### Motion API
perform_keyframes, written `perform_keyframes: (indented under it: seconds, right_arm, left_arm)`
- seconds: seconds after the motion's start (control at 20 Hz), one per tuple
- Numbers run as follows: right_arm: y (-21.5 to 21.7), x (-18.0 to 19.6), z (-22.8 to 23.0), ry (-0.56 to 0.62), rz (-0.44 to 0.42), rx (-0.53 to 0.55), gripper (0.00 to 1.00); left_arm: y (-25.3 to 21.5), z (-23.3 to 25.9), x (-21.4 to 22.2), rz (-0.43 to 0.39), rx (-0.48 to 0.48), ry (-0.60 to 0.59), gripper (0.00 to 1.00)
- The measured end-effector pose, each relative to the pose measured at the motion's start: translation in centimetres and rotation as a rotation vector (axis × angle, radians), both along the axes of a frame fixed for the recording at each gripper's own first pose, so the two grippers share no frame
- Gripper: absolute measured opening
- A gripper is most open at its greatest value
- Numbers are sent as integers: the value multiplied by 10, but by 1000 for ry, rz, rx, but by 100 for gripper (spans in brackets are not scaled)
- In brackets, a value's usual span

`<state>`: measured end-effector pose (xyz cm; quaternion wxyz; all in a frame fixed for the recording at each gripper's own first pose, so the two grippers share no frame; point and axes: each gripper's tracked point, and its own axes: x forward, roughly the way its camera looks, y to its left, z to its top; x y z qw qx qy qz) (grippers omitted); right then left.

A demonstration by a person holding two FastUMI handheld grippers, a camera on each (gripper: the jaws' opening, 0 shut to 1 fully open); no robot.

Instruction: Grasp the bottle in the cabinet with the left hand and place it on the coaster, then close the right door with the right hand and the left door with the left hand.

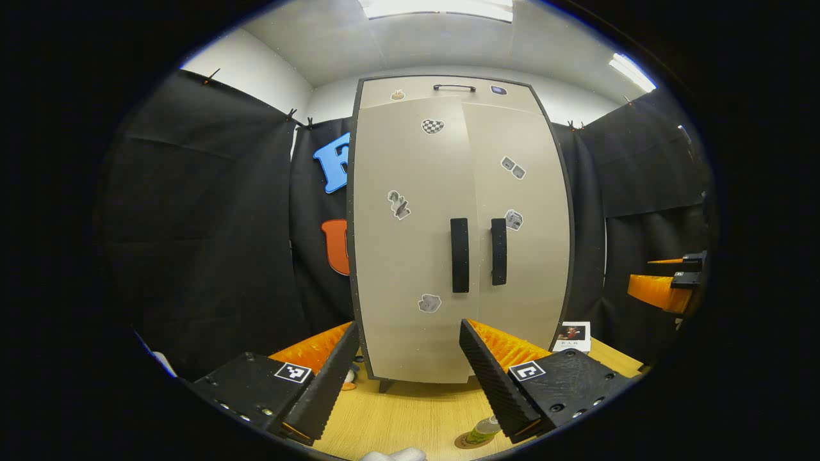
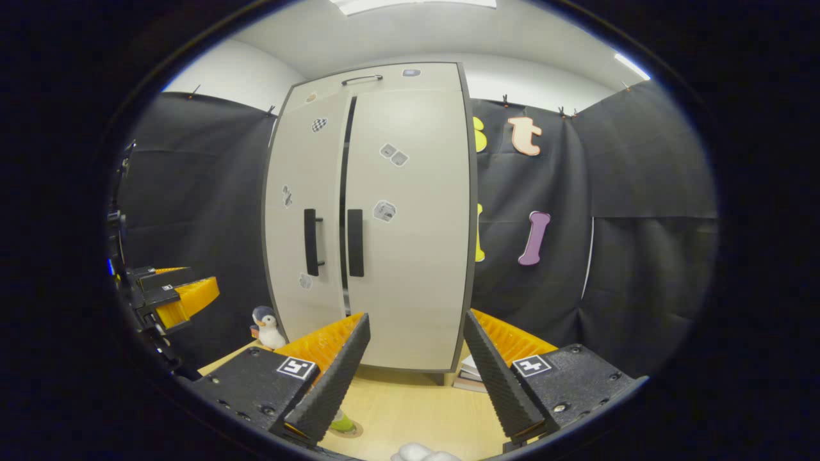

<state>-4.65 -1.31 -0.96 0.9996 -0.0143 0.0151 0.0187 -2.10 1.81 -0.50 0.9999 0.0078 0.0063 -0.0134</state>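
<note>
The cabinet point(image 1: 458, 230) is seen standing on the wooden table point(image 1: 410, 416), with both doors closed in the left gripper view; in the right gripper view a thin dark gap is seen between the left door point(image 2: 304, 211) and the right door point(image 2: 410, 218). Two dark vertical handles point(image 1: 477, 253) are set side by side at the doors' meeting edge.

The bottle point(image 1: 482, 430) is placed on the coaster point(image 1: 466, 442), in front of the cabinet near its right half.

The left gripper point(image 1: 407, 378) is held before the cabinet with its fingers spread and nothing between them. The right gripper point(image 2: 416, 378) is likewise held apart and empty.

A toy penguin point(image 2: 266, 326) is stood beside the cabinet's left corner, a small picture card point(image 1: 572, 335) by its right corner, and stacked books point(image 2: 469, 378) there too.
</note>
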Motion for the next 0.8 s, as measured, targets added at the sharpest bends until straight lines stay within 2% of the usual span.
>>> perform_keyframes:
  seconds: [0.8]
  right_arm:
    - [-3, 4, -3, 3, -17, 9, 96]
  left_arm:
    - [-2, -9, -2, -7, 4, 10, 96]
